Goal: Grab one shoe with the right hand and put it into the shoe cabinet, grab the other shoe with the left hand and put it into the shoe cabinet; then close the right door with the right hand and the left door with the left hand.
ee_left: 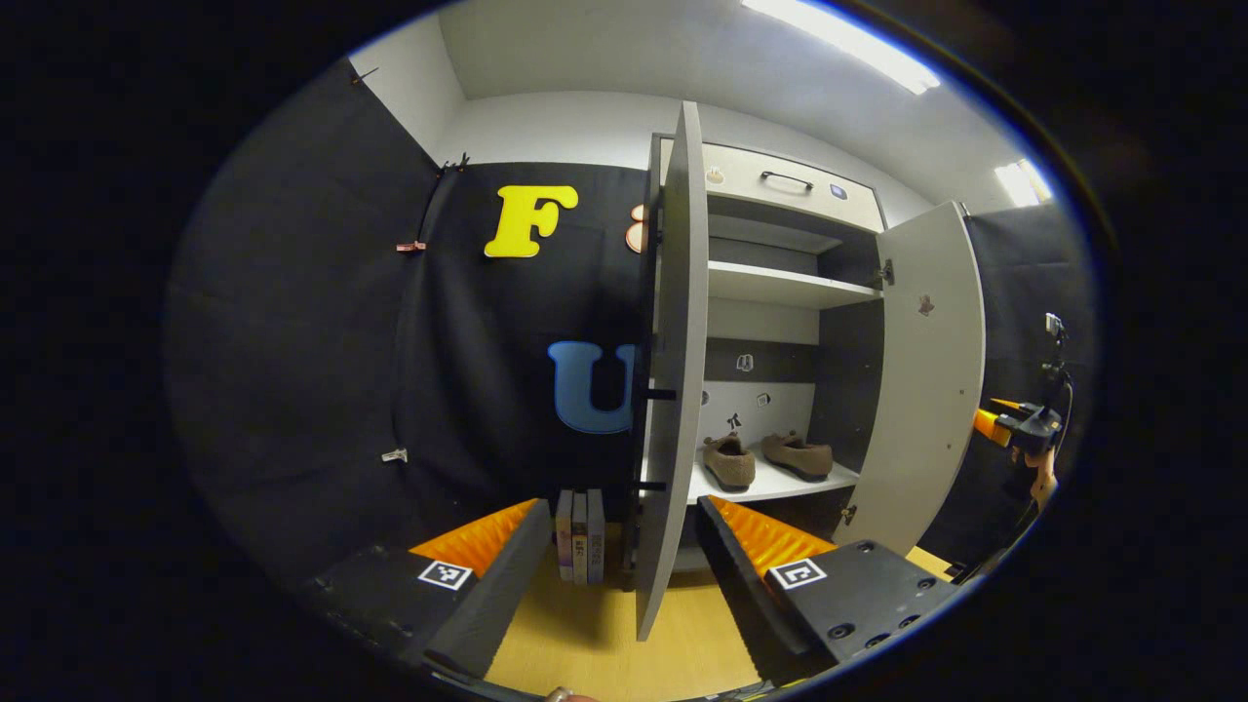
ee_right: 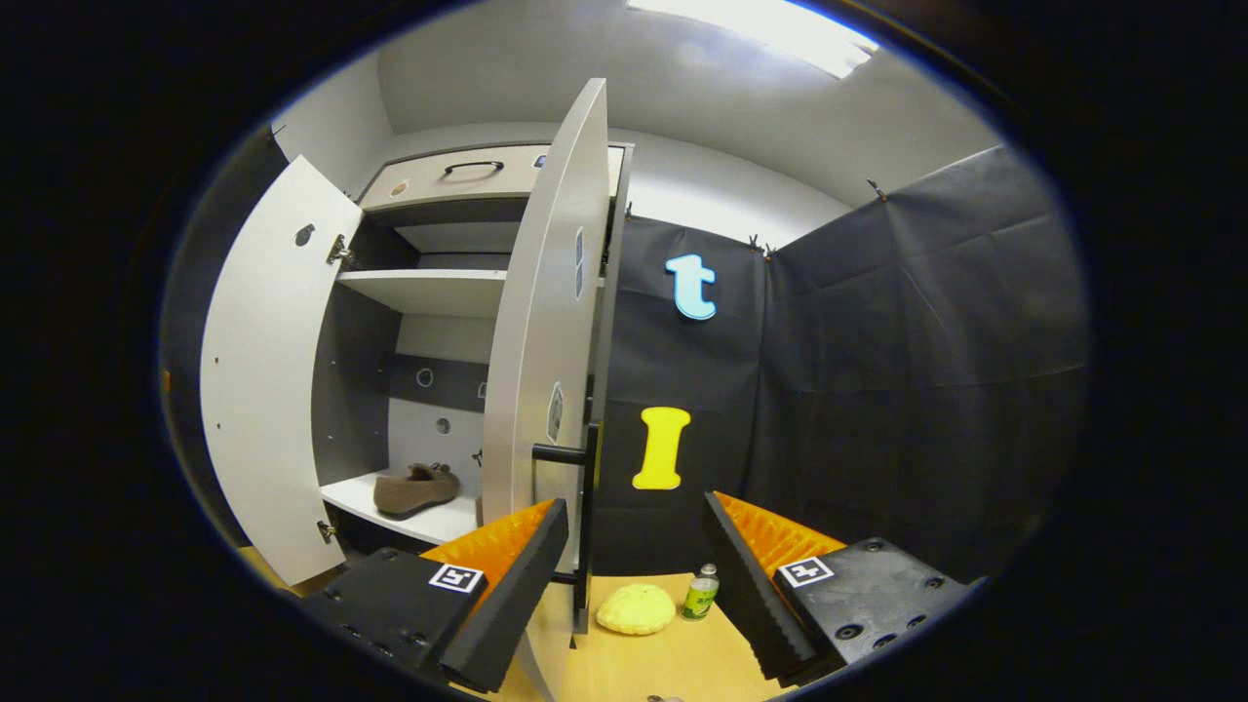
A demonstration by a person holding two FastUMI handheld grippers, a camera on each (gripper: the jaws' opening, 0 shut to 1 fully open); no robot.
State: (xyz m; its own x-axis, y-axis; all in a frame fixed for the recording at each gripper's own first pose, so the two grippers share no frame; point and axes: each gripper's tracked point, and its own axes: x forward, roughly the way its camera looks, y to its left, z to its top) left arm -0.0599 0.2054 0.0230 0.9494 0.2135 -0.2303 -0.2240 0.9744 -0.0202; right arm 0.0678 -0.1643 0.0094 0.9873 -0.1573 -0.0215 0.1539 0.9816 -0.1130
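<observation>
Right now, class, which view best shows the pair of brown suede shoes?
The left gripper view: both brown suede shoes sit side by side on the white shelf. The right gripper view shows one shoe; the grey door hides the rest.

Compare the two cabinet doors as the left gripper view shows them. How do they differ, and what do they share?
The left door is seen nearly edge-on, between the left gripper's fingers; the right door shows its broad inner face, farther off. The left door shows dark handle stubs at its edge; the right door shows hinges. Both are pale grey and stand open.
</observation>
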